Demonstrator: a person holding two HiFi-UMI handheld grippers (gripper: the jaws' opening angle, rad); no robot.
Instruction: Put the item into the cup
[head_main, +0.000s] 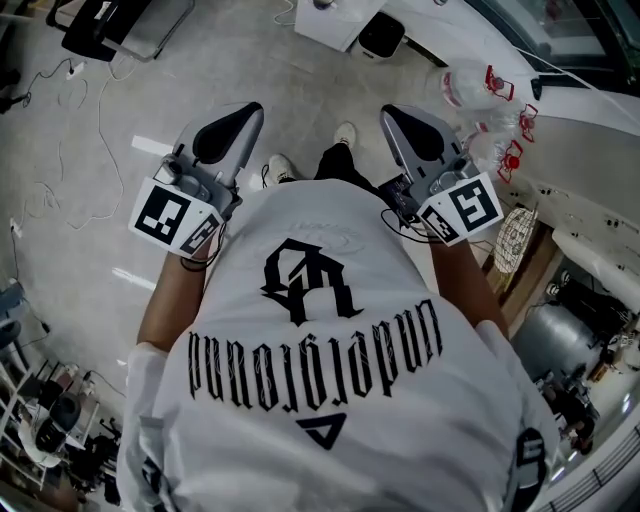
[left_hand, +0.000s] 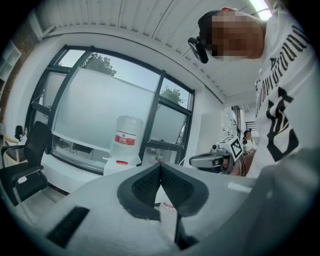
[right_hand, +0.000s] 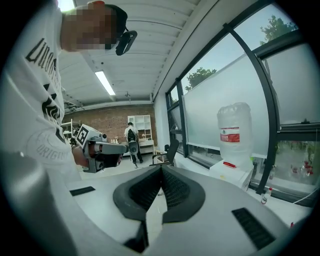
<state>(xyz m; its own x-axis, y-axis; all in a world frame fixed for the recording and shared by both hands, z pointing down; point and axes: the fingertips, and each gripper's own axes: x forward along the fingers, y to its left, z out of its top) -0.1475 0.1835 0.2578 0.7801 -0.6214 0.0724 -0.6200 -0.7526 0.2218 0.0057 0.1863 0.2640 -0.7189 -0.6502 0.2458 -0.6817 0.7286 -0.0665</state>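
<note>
No cup and no item show in any view. In the head view I hold both grippers close in front of a white printed T-shirt (head_main: 320, 330), jaws pointing away over the floor. My left gripper (head_main: 232, 128) is shut with nothing in it; in its own view the dark pads (left_hand: 145, 186) meet at the tip of the left gripper (left_hand: 160, 166). My right gripper (head_main: 412, 130) is also shut and empty, its pads (right_hand: 175, 189) touching at the tip of the right gripper (right_hand: 161, 169). Each gripper view shows the other gripper off to the side, the right gripper (left_hand: 212, 160) and the left gripper (right_hand: 102, 150).
Large water bottles (head_main: 470, 85) stand by the window ledge at the upper right, one bottle (left_hand: 125, 140) ahead of the left gripper and one bottle (right_hand: 235, 132) right of the right gripper. A black office chair (left_hand: 25, 160) stands left. A wire basket (head_main: 515, 240) and cluttered shelves lie right. A person (right_hand: 131, 140) stands far back.
</note>
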